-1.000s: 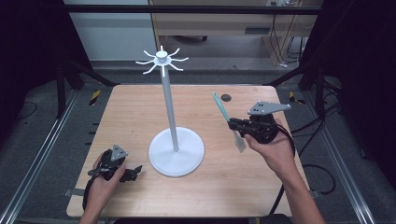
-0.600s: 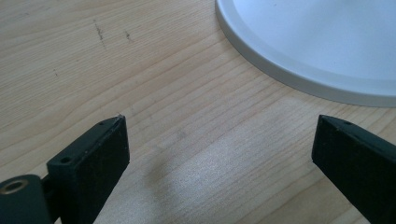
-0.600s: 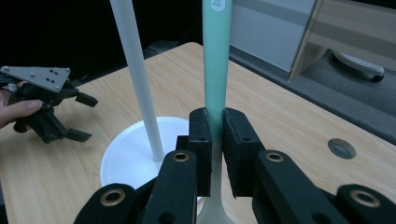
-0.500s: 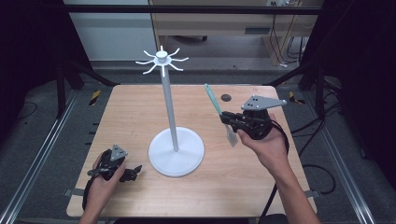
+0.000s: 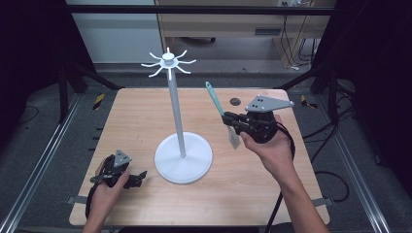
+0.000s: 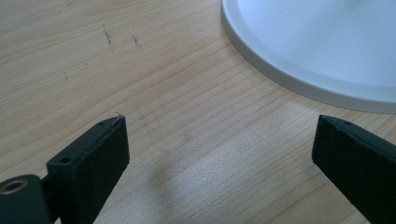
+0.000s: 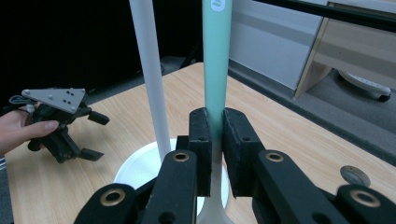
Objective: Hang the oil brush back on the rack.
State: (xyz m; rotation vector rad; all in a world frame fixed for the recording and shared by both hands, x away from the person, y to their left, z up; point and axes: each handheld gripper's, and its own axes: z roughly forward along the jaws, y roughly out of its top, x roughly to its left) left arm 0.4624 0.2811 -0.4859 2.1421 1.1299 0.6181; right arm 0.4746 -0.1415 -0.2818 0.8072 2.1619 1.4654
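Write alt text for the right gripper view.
The right gripper clamps the teal handle of a spatula upright, beside the white stand's pole. At left, a hand rests the left gripper on the wooden table.

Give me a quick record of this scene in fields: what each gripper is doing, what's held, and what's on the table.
Right gripper: shut on the spatula, raised above the table's right side
Spatula: teal handle pointing up and away, pale blade end below the jaws
Left gripper: open, nothing between its jaws, low at the table's near left
Stand: white pole on a round base, ring of hooks at the top, nothing hanging on them
Table: light wood
Spatula and stand: apart; spatula is right of the pole
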